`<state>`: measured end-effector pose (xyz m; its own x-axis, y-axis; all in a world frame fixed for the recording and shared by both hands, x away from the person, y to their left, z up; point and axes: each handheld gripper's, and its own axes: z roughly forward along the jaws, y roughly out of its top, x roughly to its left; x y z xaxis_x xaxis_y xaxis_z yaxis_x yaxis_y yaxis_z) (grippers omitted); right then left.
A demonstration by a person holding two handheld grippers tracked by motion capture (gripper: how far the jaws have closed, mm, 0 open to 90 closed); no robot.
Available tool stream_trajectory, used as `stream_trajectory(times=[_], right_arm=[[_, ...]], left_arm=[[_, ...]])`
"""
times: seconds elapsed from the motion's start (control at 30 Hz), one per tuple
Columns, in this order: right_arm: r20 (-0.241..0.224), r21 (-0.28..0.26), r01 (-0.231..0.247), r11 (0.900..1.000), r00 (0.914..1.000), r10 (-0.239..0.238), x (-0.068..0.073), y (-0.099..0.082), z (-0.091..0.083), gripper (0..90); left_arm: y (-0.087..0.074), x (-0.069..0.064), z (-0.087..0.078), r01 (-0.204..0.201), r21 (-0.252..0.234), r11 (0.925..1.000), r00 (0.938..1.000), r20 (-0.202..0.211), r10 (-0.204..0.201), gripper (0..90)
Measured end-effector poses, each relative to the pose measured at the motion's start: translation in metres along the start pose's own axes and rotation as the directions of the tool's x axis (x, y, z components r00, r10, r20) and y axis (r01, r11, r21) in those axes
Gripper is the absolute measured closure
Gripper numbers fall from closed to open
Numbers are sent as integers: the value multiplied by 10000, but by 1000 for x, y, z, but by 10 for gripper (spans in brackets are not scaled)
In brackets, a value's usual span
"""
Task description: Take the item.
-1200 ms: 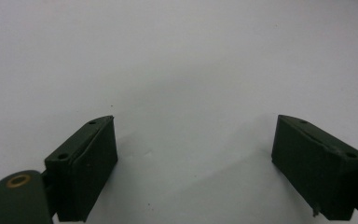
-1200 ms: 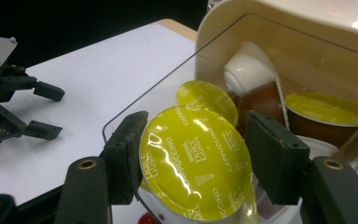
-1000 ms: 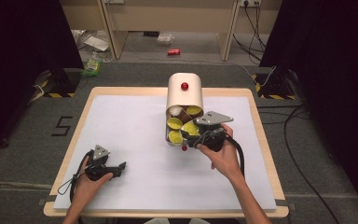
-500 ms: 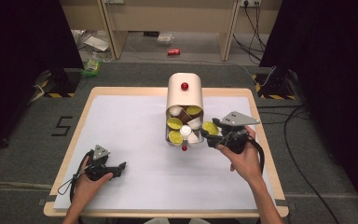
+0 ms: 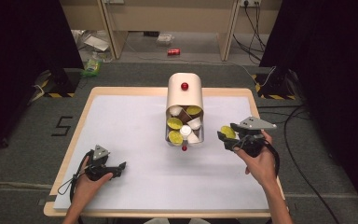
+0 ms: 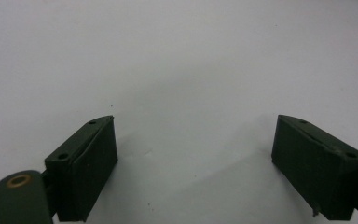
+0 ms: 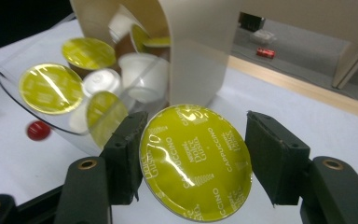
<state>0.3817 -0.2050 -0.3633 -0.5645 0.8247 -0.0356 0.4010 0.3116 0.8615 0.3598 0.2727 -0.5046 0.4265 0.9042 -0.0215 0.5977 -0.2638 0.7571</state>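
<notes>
Pulled away to the right of the capsule holder (image 5: pixel 185 112), right gripper (image 5: pixel 227 134) pinching one yellow capsule (image 7: pixel 196 161) tight. One pod out, ready to set down. Left gripper (image 5: pixel 117 168) resting on the table (image 5: pixel 121 121), fingers (image 6: pixel 86 161) spread, nothing between.

This was a lab or test room set up for recording, not a home. A wooden bench (image 5: pixel 81 121) covered with a plain white sheet (image 5: pixel 130 135) stood on grey carpet, walled in on both sides by black curtains (image 5: pixel 23 37). Yellow-and-black hazard tape (image 5: pixel 56 94) marked the feet of stands at the bench's far corners. A number five was taped on the floor (image 5: pixel 61 126). Cables (image 5: pixel 303 140) trailed across the carpet, and wall sockets (image 5: pixel 251 3) sat behind pale wooden furniture legs (image 5: pixel 113 28), among scattered litter.
</notes>
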Motion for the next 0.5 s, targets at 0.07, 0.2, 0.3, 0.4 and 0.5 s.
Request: stream_trajectory(times=[0.07, 0.2, 0.3, 0.4, 0.5], right_arm=[[71, 97, -61, 9999, 10000, 60, -4, -4, 1, 412], [234, 291, -183, 9994, 9996, 176, -11, -12, 3, 412], [440, 467, -250, 9986, 9988, 229, -16, -17, 8, 412], [571, 610, -374, 9974, 9978, 339, -22, -22, 12, 412], [654, 719, -485, 9962, 9969, 439, -27, -26, 15, 412]], left_arm=[[0, 0, 0, 3, -2, 10000, 10000, -2, -3, 134], [0, 0, 0, -9, 9, 10000, 10000, 1, 9, 134], [0, 0, 0, 12, -3, 10000, 10000, -4, -12, 134], [0, 0, 0, 5, 3, 10000, 10000, -3, -5, 134], [0, 0, 0, 13, -2, 10000, 10000, -3, -13, 134]])
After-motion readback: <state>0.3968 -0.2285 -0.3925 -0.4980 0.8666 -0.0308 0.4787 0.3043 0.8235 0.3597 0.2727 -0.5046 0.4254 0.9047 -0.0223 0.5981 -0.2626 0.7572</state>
